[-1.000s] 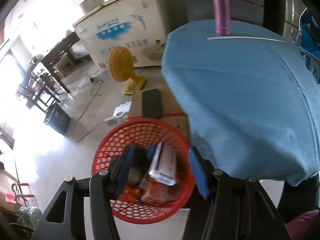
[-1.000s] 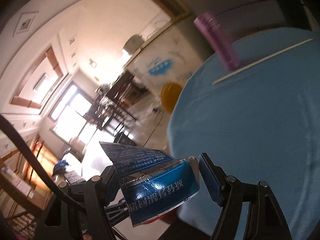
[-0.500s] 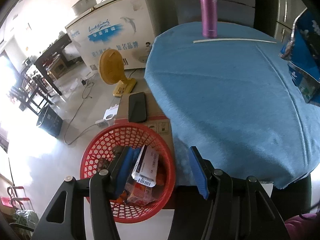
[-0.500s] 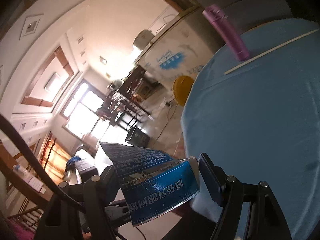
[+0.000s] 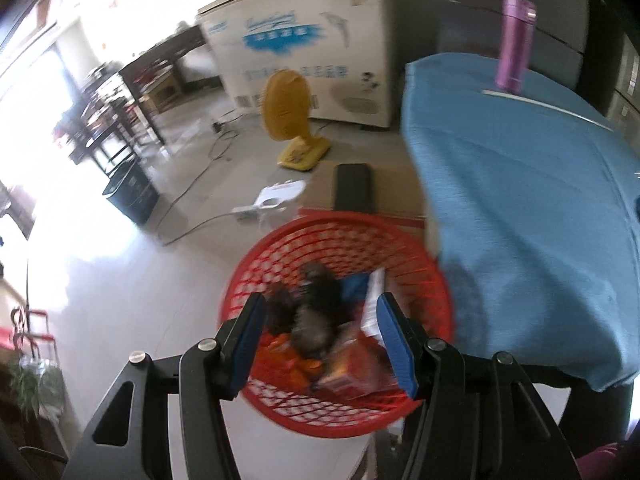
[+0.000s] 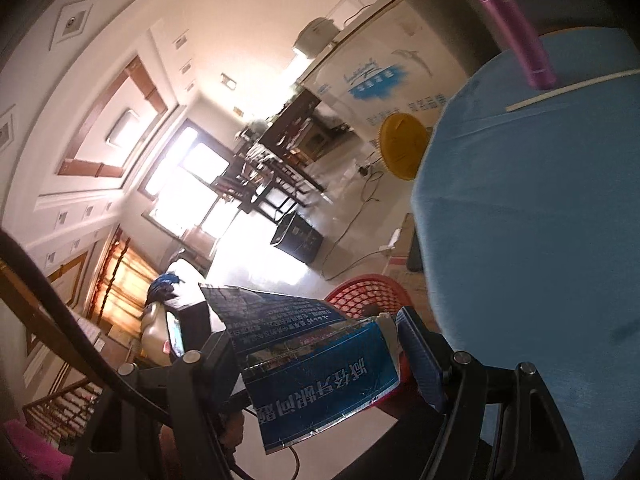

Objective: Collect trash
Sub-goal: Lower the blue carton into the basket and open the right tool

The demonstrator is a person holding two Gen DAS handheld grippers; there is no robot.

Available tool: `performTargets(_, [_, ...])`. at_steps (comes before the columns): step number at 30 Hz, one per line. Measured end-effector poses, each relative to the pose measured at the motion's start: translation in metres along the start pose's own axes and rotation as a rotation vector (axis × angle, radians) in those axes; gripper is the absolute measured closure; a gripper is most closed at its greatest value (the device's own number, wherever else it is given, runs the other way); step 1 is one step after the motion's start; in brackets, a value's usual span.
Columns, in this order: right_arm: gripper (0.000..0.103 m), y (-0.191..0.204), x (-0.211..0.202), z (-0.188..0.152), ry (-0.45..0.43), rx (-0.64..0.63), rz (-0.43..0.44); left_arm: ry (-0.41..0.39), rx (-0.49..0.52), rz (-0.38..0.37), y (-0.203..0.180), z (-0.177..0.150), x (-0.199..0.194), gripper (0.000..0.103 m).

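A red mesh basket (image 5: 280, 248) stands on the floor beside the blue-clothed table (image 5: 540, 208), holding several pieces of trash, among them a white box (image 5: 374, 300) and orange wrappers. My left gripper (image 5: 320, 340) is open and empty just above the basket. My right gripper (image 6: 316, 352) is shut on a flattened blue carton (image 6: 312, 364) with white lettering, held off the table's left edge above the floor. The basket's rim (image 6: 368, 292) shows behind the carton in the right wrist view.
A purple flask (image 5: 514, 54) and a white stick (image 5: 548, 106) sit on the far side of the table. On the floor are a yellow fan (image 5: 286, 116), a black phone (image 5: 352, 192) on a cardboard box, a power strip (image 5: 276, 200) with cables, and a white freezer (image 5: 304, 52) behind.
My left gripper has swung back over the basket, which now looks larger and closer. My right gripper has carried the blue carton left, past the table edge toward the basket.
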State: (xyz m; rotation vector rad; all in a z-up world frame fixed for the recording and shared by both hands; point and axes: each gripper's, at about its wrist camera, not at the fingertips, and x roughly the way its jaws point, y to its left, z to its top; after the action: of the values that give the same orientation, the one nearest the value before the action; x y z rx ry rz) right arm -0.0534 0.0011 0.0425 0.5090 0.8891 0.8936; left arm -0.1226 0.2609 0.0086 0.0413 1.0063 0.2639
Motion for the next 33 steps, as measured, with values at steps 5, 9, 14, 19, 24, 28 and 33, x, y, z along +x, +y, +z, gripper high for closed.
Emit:
performTargets(5, [0.027,0.007,0.015,-0.003,0.038,-0.019,0.035,0.015,-0.070,0.023,0.030,-0.002,0.008,0.045])
performTargets(9, [0.027,0.012,0.028,-0.004,0.062,-0.035,0.056,0.014,-0.087,0.032,0.040,0.001,0.011,0.045])
performTargets(14, [0.027,0.017,0.056,-0.001,0.118,-0.050,0.083,-0.004,-0.098,0.052,0.049,0.000,0.009,0.045])
performTargets(19, [0.022,0.012,0.105,0.001,0.185,-0.015,0.111,0.008,-0.162,0.086,0.077,-0.009,0.010,0.045])
performTargets(24, [0.021,0.013,0.147,-0.001,0.235,0.023,0.137,0.043,-0.196,0.118,0.098,-0.021,0.015,0.045])
performTargets(28, [0.021,0.012,0.164,-0.001,0.243,0.050,0.154,0.051,-0.206,0.126,0.105,-0.022,0.018,0.045])
performTargets(33, [0.018,0.012,0.172,0.003,0.232,0.073,0.150,0.051,-0.204,0.125,0.103,-0.017,0.020,0.045])
